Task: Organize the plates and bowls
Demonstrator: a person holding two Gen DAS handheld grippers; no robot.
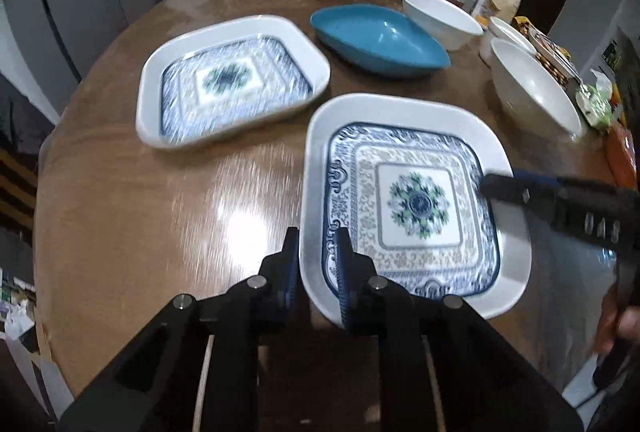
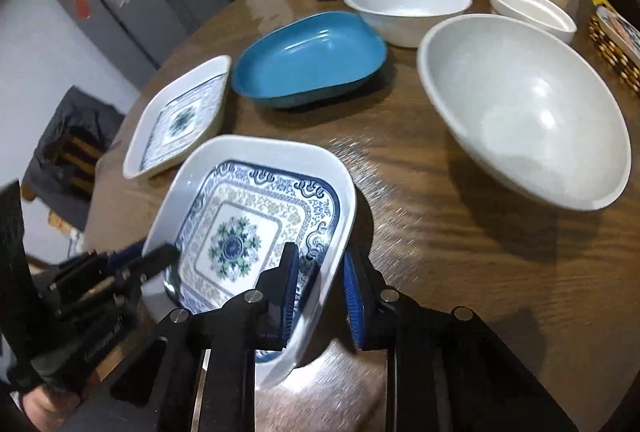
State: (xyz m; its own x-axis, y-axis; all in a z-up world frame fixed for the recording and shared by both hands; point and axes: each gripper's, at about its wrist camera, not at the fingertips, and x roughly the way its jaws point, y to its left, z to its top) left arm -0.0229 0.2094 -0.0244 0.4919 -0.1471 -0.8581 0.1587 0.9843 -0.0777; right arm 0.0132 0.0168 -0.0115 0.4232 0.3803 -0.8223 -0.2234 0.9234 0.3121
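Left hand-held gripper (image 1: 318, 252) and right hand-held gripper (image 2: 320, 272) clamped on patterned plate (image 1: 420, 207) rims, plate empty

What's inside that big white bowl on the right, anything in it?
The big white bowl looks empty: its smooth pale inside shows only light glare. What lies under it on the wooden table is covered by the bowl itself.
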